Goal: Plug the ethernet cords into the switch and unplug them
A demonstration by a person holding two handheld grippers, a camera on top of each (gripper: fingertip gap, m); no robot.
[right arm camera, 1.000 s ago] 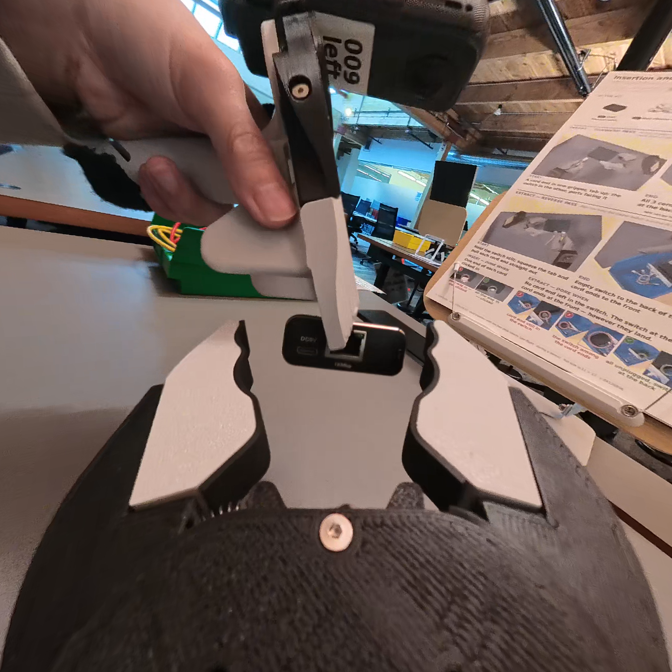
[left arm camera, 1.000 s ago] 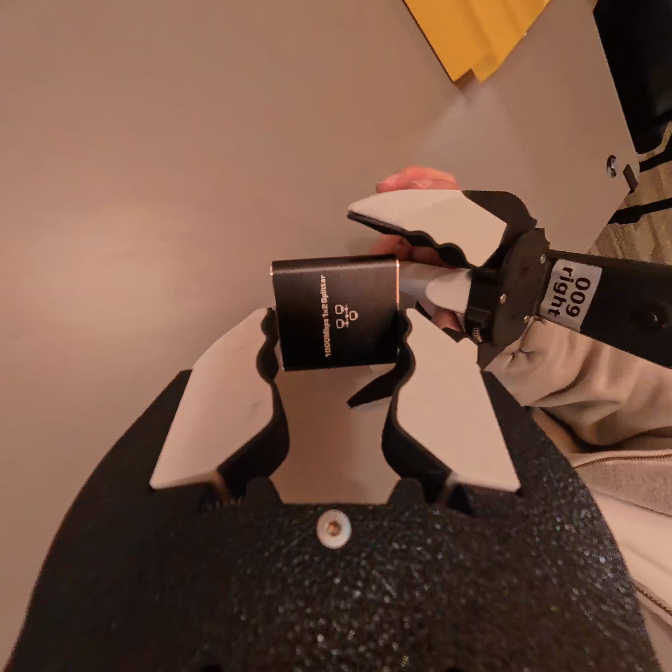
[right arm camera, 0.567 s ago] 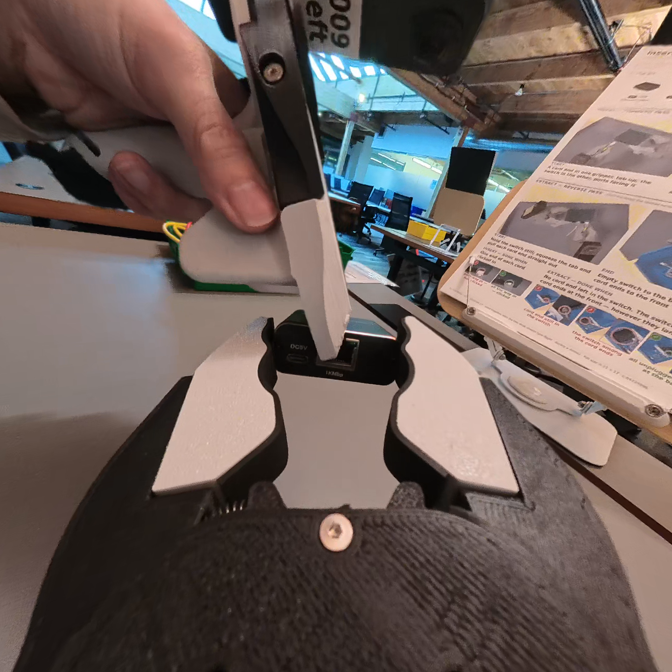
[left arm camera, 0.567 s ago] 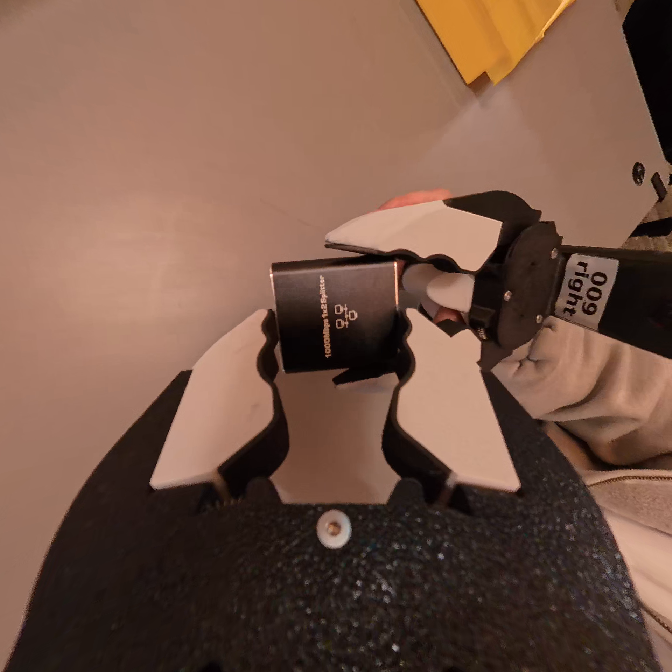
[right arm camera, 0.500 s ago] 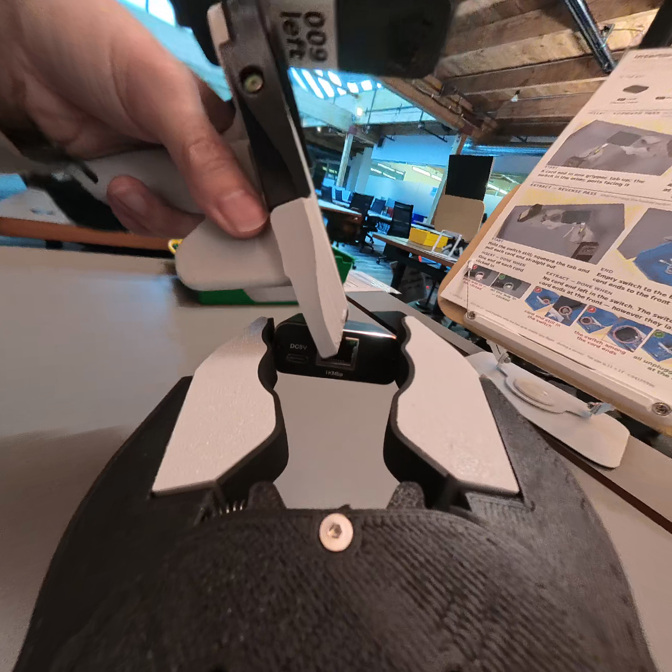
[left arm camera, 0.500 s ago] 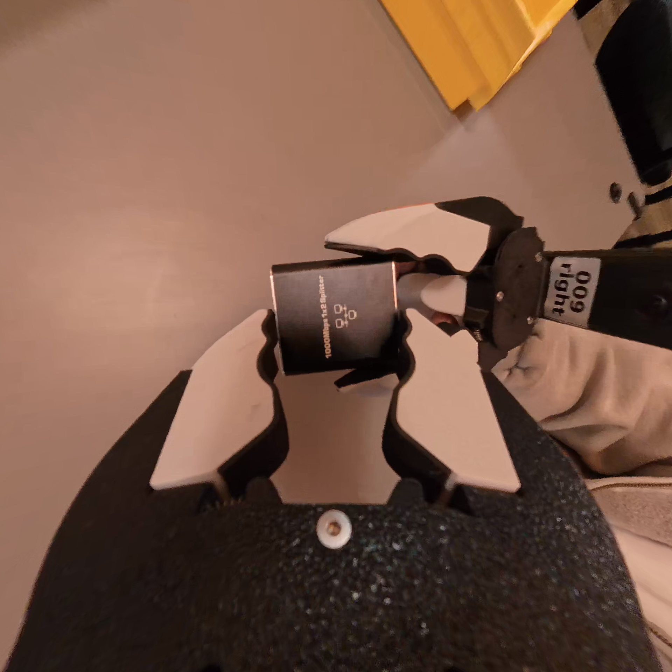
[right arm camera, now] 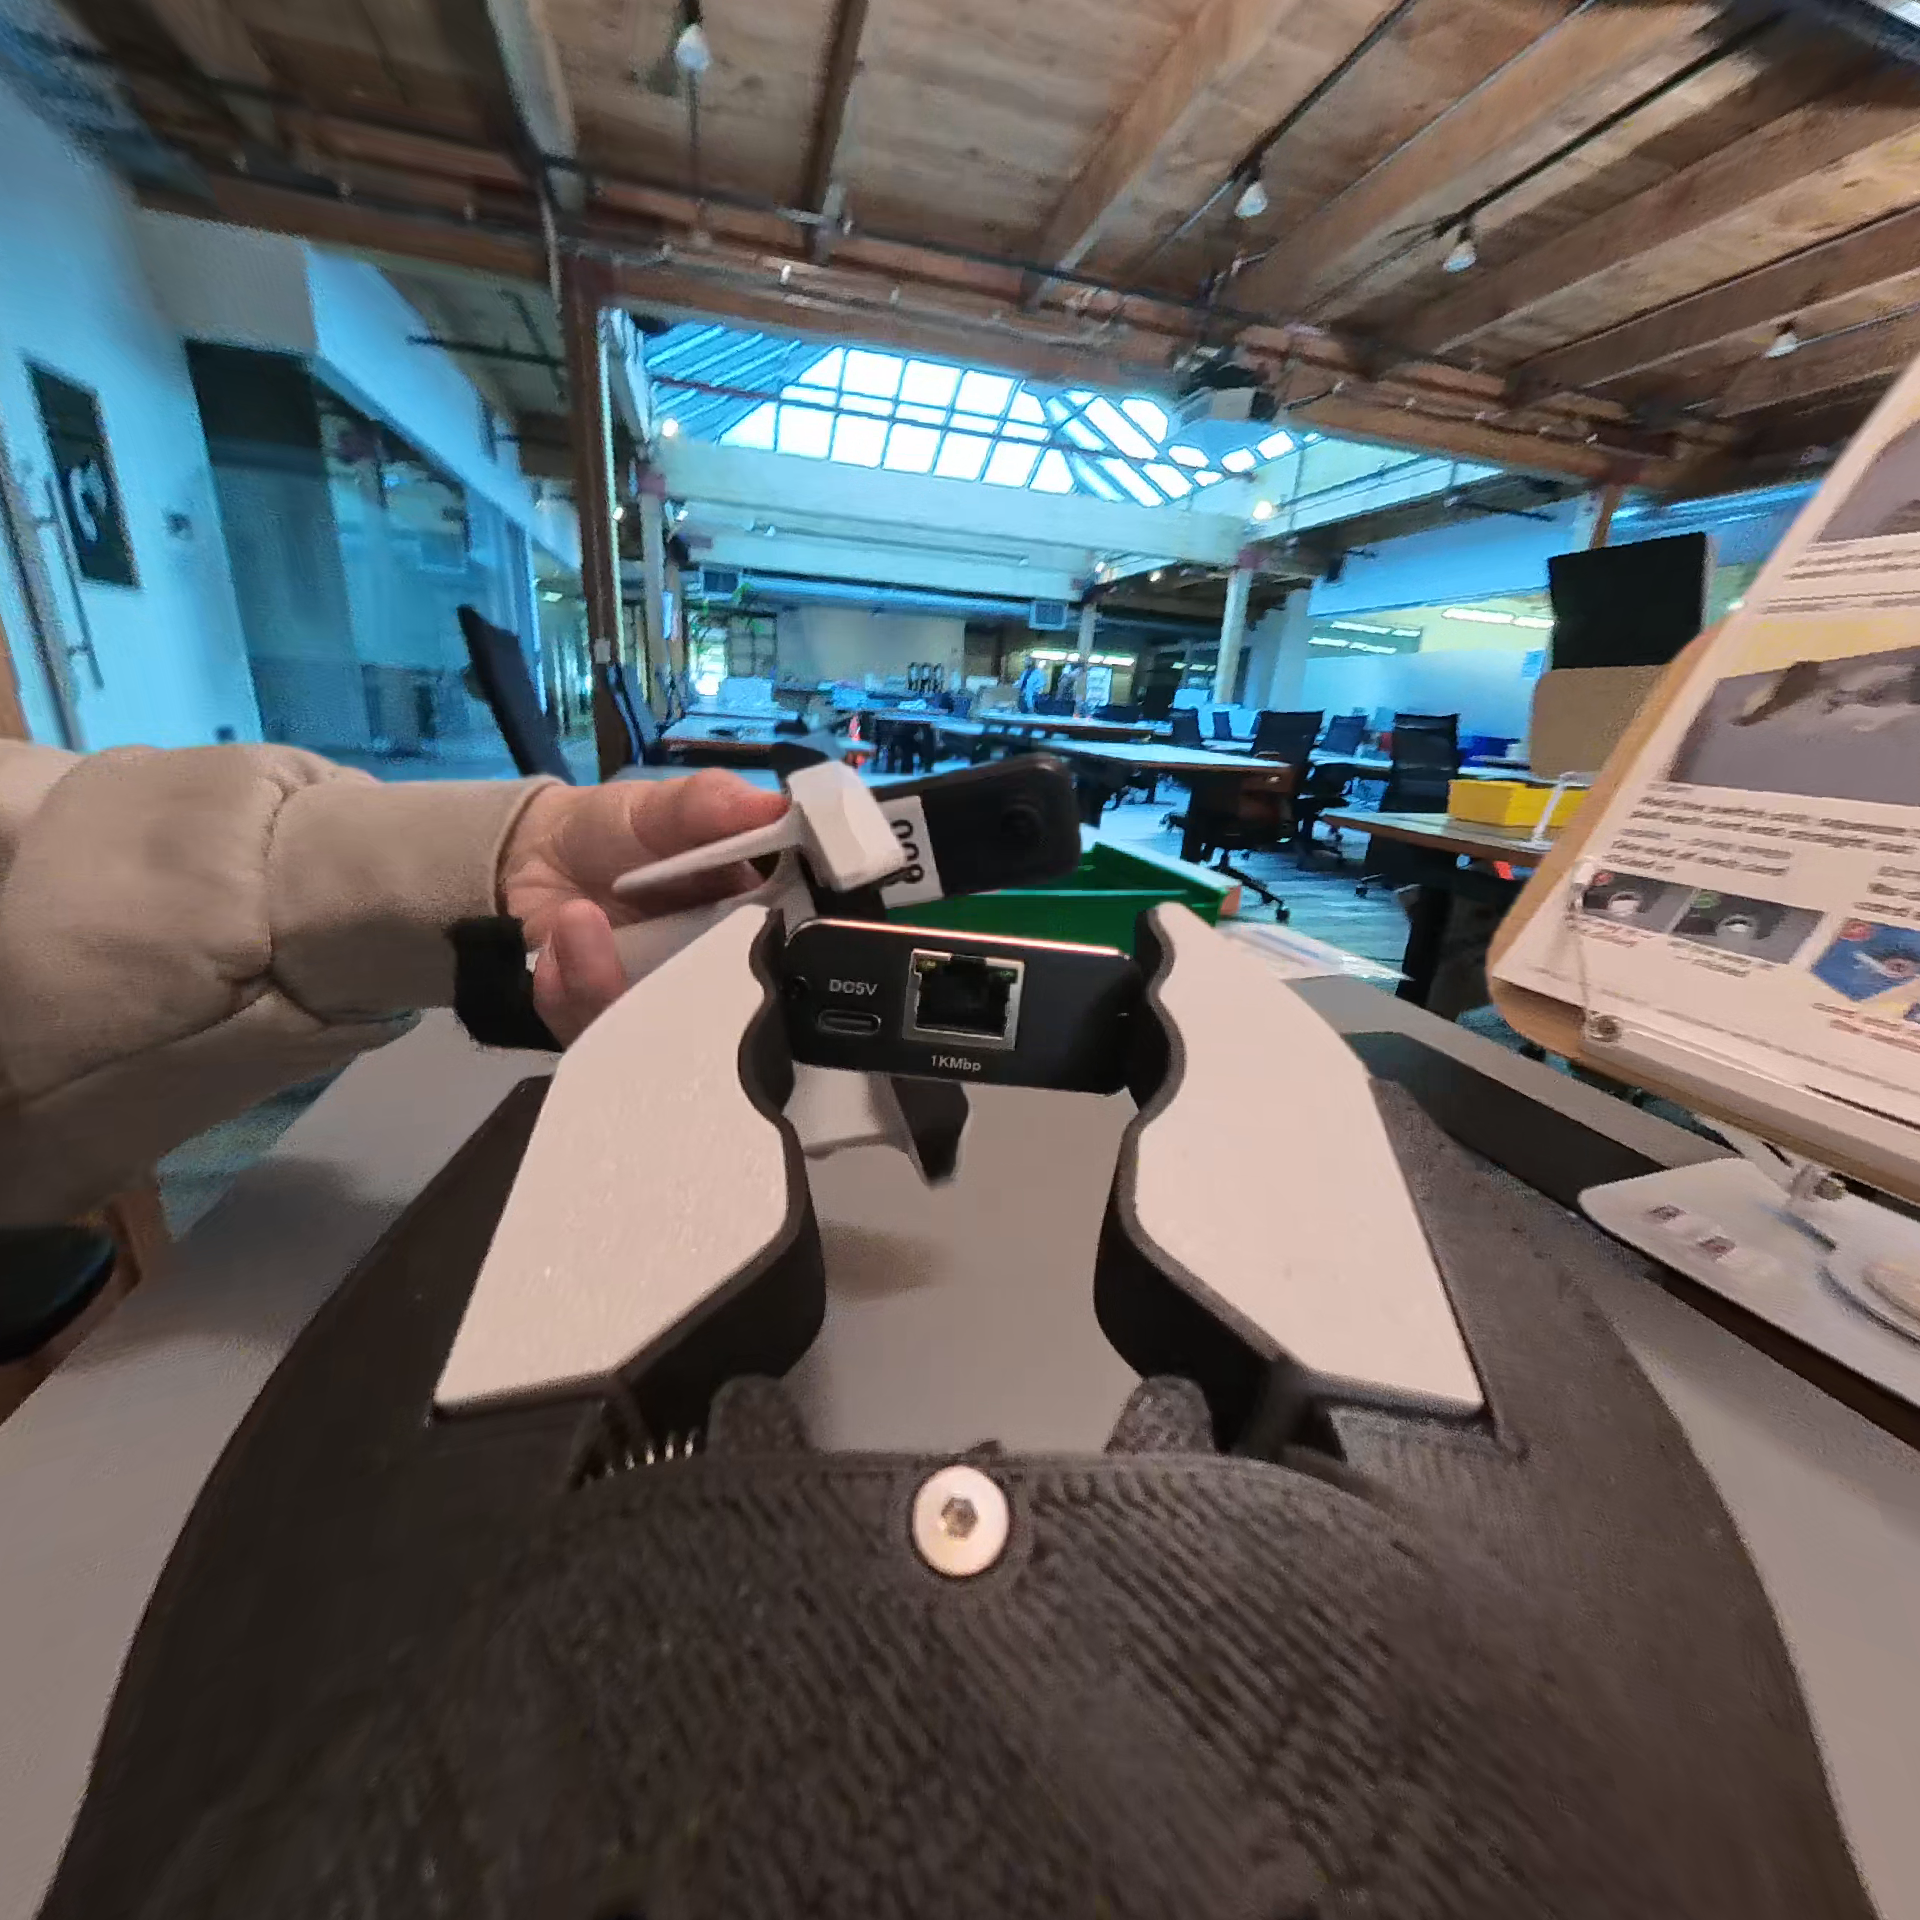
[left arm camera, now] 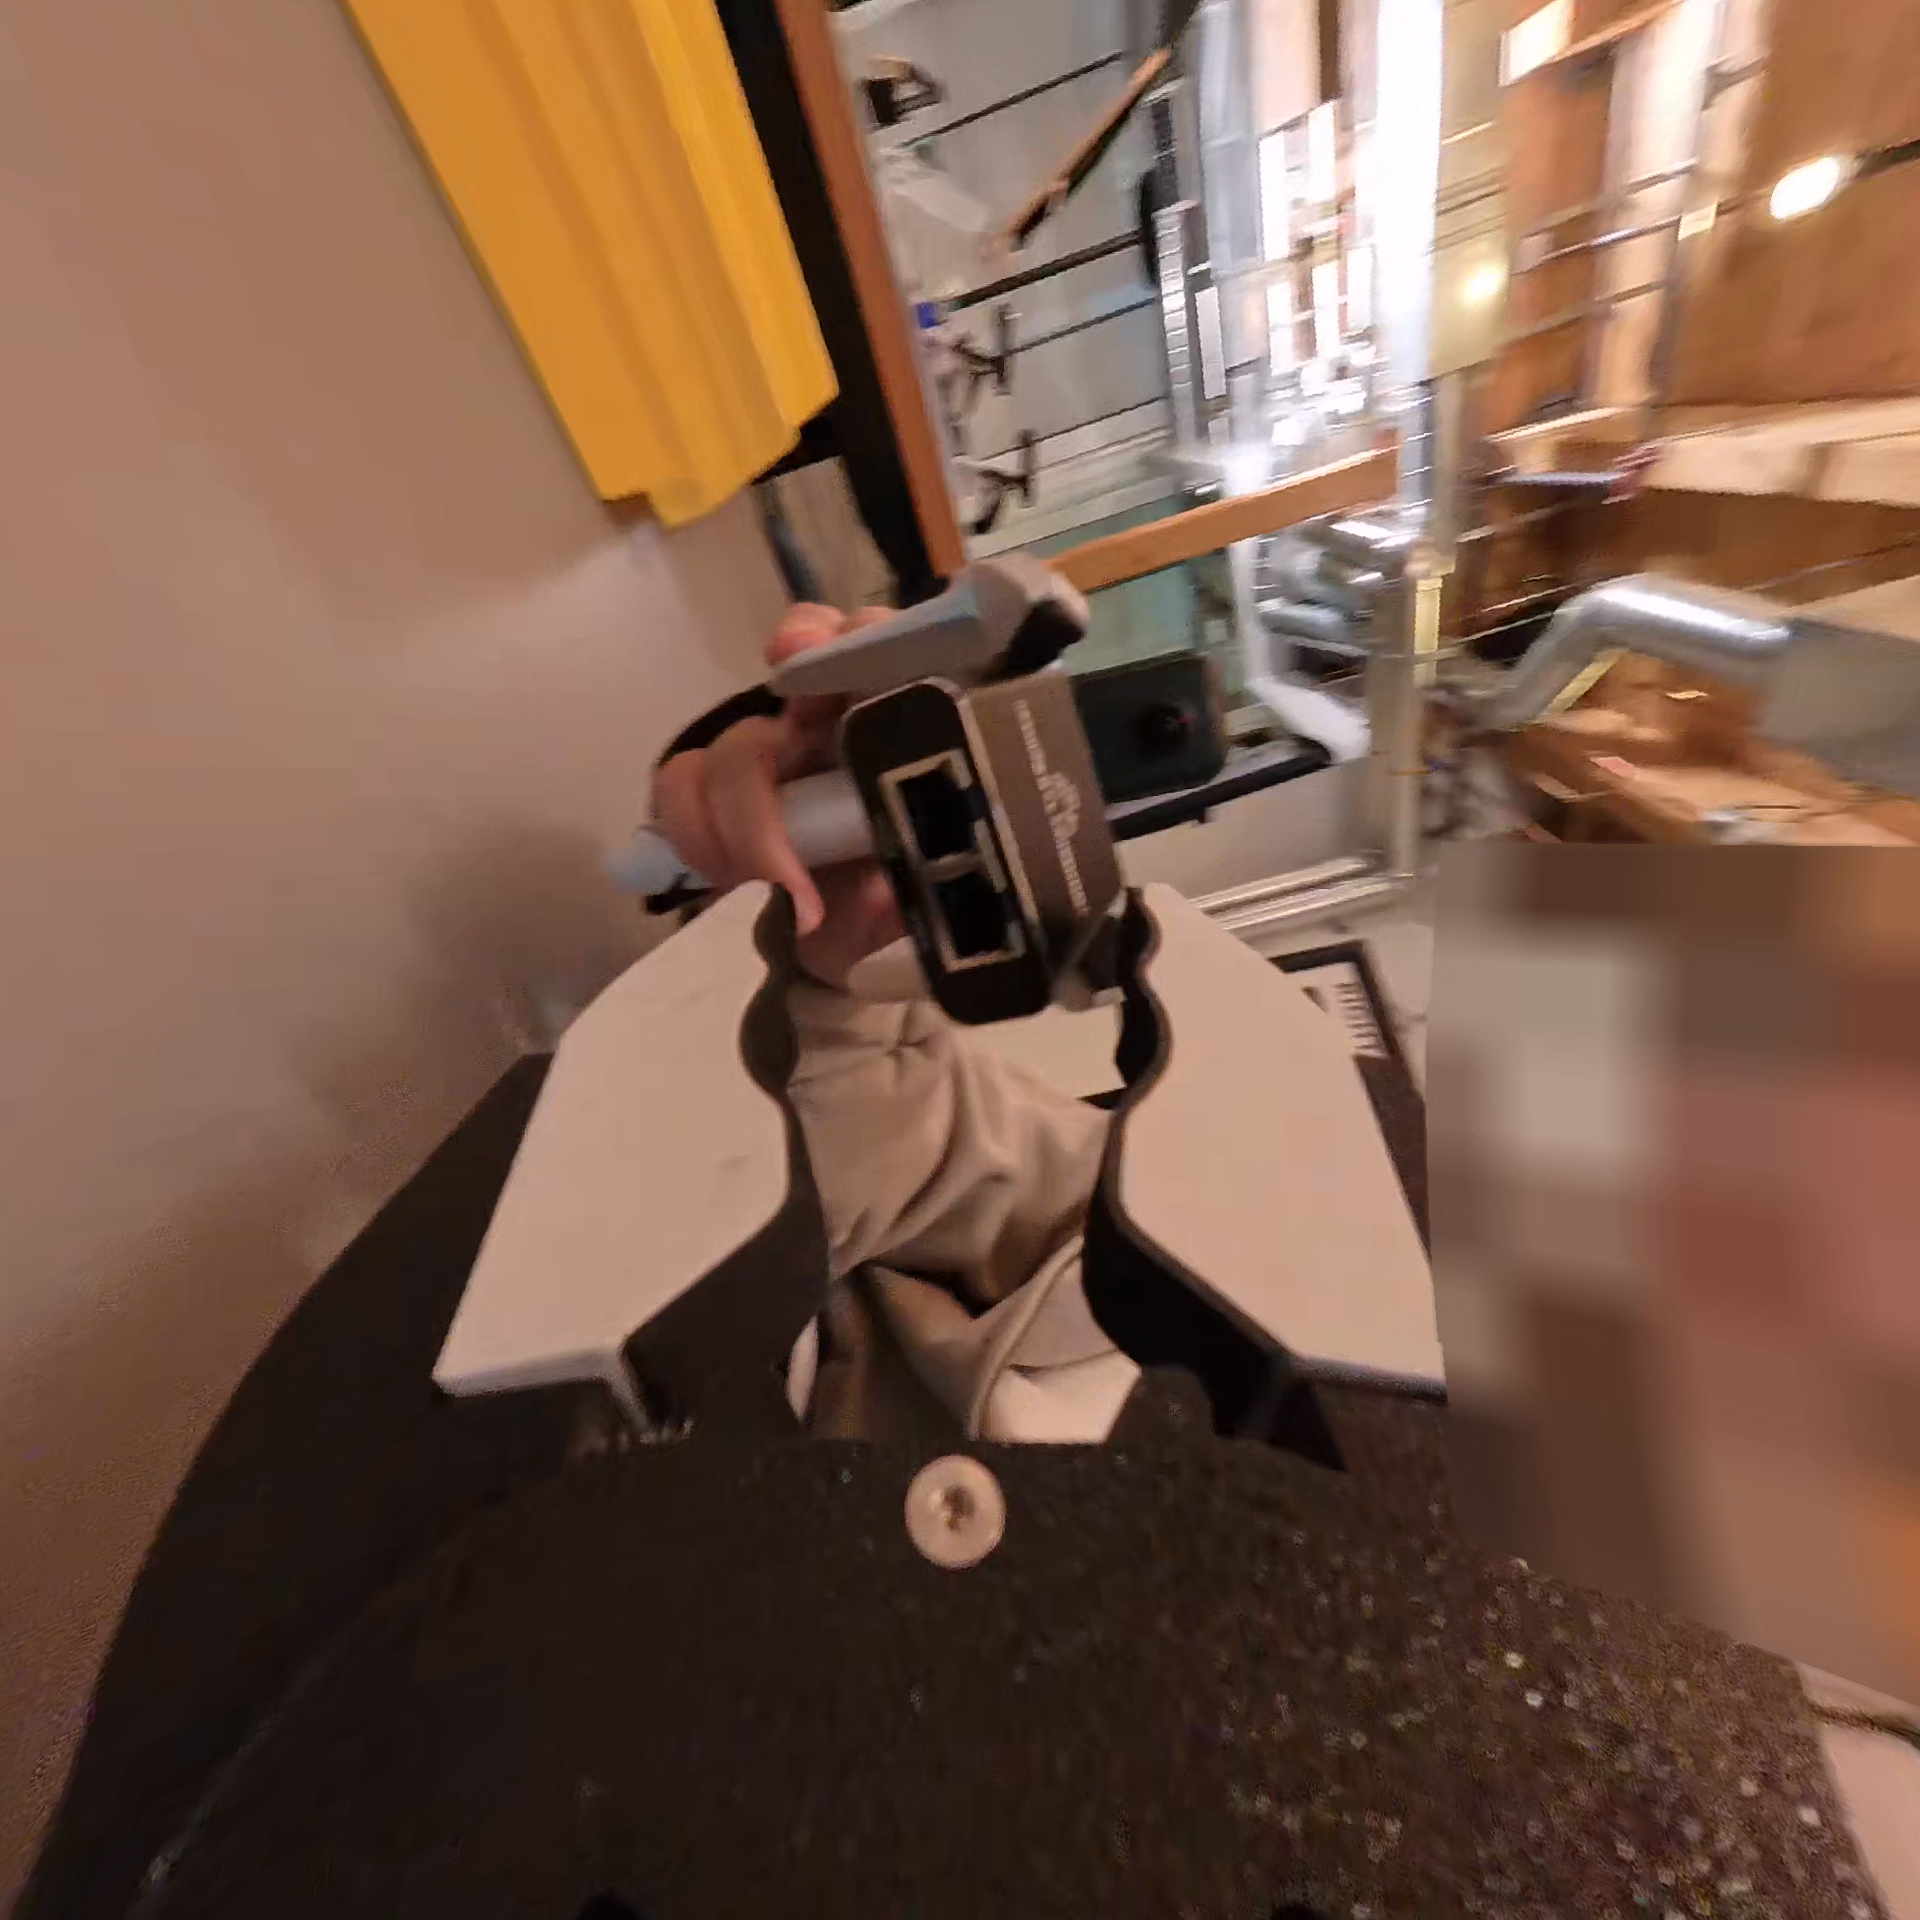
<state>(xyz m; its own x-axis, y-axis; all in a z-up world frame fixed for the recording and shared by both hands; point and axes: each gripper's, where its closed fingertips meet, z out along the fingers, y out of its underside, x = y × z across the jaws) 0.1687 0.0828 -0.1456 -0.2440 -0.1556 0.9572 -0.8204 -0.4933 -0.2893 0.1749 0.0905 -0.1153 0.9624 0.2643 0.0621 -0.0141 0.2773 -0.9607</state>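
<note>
Black textured tool (right arm camera: pixel 956 997) bodies, white fingers (right arm camera: pixel 644 1132), beige sleeve (right arm camera: pixel 239 894)

bench (right arm camera: pixel 312 1174): pale grey top, plain
green bin (right arm camera: pixel 1091 894): on bench, far side
yellow sheets (left arm camera: pixel 623 260): flat on bench
document stand base (right arm camera: pixel 1704 1236): white, right edge of bench

Right claw (right arm camera: pixel 956 1023) clamped, raised off table level; left claw (left arm camera: pixel 951 961) fingers parted, empty.

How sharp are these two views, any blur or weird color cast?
Left wrist view: warm orange cast, background smeared by motion blur, switch fairly sharp. Right wrist view: cooler bluish light, switch ports crisp, wide-angle bending at the edges, instruction board slightly soft.
</note>
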